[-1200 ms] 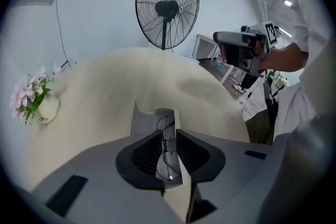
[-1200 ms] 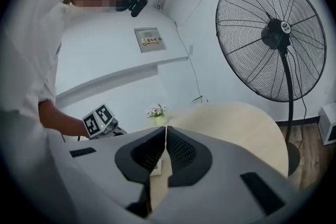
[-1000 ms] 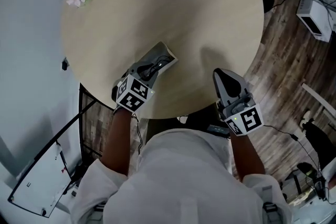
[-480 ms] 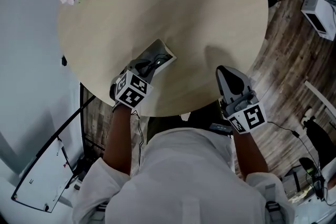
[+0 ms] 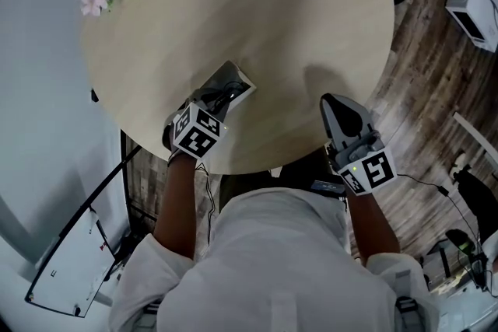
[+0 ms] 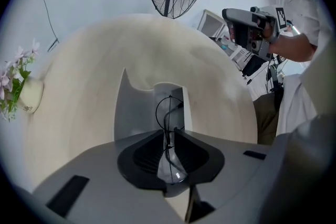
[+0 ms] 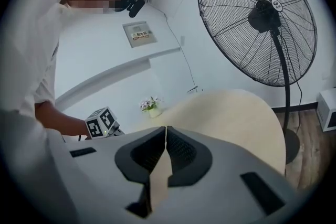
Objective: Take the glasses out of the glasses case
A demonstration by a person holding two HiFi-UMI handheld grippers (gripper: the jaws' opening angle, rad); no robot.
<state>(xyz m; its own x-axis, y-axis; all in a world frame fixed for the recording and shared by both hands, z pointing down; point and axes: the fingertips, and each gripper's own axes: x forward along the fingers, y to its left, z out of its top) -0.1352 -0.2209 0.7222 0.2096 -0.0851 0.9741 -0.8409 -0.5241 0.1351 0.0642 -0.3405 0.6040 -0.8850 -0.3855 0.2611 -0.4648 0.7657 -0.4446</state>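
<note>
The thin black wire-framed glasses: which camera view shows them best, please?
The left gripper view: the thin black wire-framed glasses sit clamped between the left gripper's jaws. The head view shows them only as a dark tangle; the right gripper view shows none.

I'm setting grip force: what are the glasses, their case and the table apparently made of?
Thin black-rimmed glasses: likely metal wire, given hair-thin rims; clear lenses, glass or plastic unclear. Open grey glasses case: smooth matte, perhaps plastic or leatherette. Round pale table: wood-grain surface, matte, possibly laminate.

The left gripper [image 6: 169, 136], clamped on the glasses [image 6: 171, 167], has shifted slightly over the glasses case [image 6: 136, 110].
</note>
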